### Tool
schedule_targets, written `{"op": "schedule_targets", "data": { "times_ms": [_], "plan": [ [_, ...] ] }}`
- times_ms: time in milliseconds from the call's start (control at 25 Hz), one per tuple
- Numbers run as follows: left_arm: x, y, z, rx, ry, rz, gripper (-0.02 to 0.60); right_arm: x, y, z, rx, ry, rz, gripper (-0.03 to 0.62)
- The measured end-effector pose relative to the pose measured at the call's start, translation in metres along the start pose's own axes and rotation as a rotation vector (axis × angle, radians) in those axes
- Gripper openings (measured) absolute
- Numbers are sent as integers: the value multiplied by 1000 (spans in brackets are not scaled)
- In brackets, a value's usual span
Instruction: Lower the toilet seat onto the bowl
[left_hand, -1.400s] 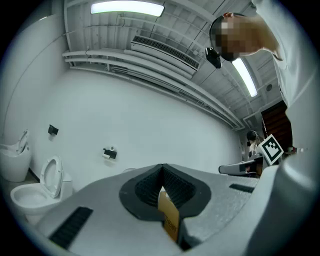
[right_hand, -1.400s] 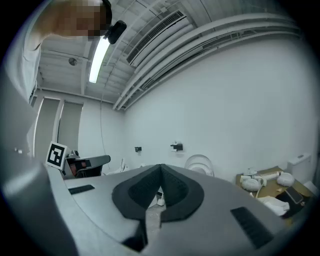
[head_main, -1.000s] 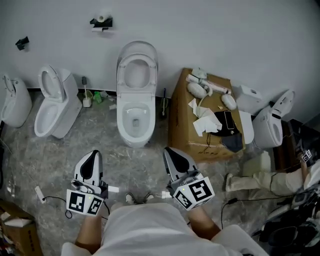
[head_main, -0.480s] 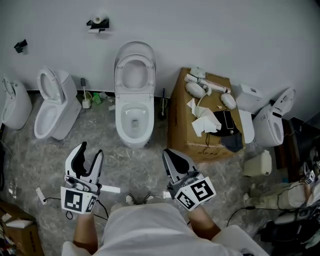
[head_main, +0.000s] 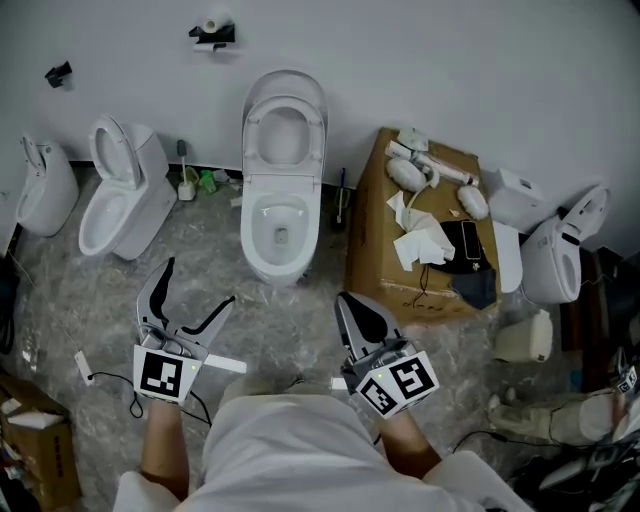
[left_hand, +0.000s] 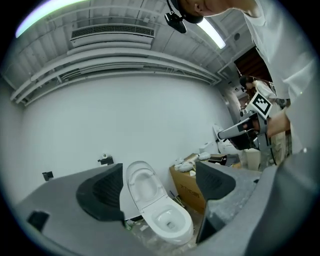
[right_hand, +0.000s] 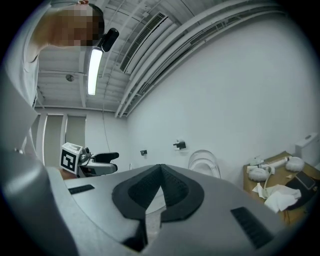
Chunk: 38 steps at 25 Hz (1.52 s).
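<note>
A white toilet (head_main: 281, 225) stands against the back wall, its seat (head_main: 285, 128) raised upright with the lid behind it. Both grippers hang over the floor in front of the bowl, well short of it. My left gripper (head_main: 197, 285) is open wide, its jaws have just been opening, and nothing is between them. In the left gripper view the raised seat (left_hand: 141, 186) and bowl (left_hand: 170, 223) show far off between the pads (left_hand: 102, 196). My right gripper (head_main: 352, 305) is shut on nothing. In the right gripper view its pads (right_hand: 172, 192) meet and the seat (right_hand: 204, 161) shows beyond.
A cardboard box (head_main: 385, 270) with papers and parts on top stands right of the toilet. A second toilet (head_main: 122, 200) and a third (head_main: 45, 192) stand at the left. More ceramic parts (head_main: 560, 255) lie at the right. A paper holder (head_main: 212, 30) hangs on the wall.
The left gripper's jaws went from shut to wide open, and the gripper rolled. Both grippers shifted slightly toward the toilet. The right gripper stayed shut.
</note>
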<state>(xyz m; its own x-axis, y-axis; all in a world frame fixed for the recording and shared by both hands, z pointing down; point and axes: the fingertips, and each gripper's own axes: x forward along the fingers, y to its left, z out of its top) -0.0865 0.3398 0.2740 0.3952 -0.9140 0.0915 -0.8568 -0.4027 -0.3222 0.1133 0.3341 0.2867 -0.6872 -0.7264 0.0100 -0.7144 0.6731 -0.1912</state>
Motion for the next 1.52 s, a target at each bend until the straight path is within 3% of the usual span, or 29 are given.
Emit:
{"op": "schedule_targets", "data": {
  "times_ms": [120,440,640,880,1000,1120,1360,1520],
  "plan": [
    [2,-4,-1,30,8,12,436,-1,-9,-9,24,15,2,-3],
    [45,15,-40,-4,53,-3,436,44,-39,-20,28,60,-10,-3],
    [110,49,-77,-36,84,-49,436,105,-77,-35,39,122,-53,-3],
    [202,134,-105,-62,87,-76,436,232,-104,-14,-47,186,-9,-3],
    [245,172,-112,-86,90,-111,436,283,-119,-7,-37,199,-33,-3],
    [282,198,-113,-59,88,-158,436,315,-134,-9,-15,204,-66,-3],
    [350,211,-115,-56,102,-220,436,338,-187,-9,49,196,-147,-3],
    [396,204,-112,-27,124,-221,436,351,-230,-1,62,163,-147,-3]
  ]
}}
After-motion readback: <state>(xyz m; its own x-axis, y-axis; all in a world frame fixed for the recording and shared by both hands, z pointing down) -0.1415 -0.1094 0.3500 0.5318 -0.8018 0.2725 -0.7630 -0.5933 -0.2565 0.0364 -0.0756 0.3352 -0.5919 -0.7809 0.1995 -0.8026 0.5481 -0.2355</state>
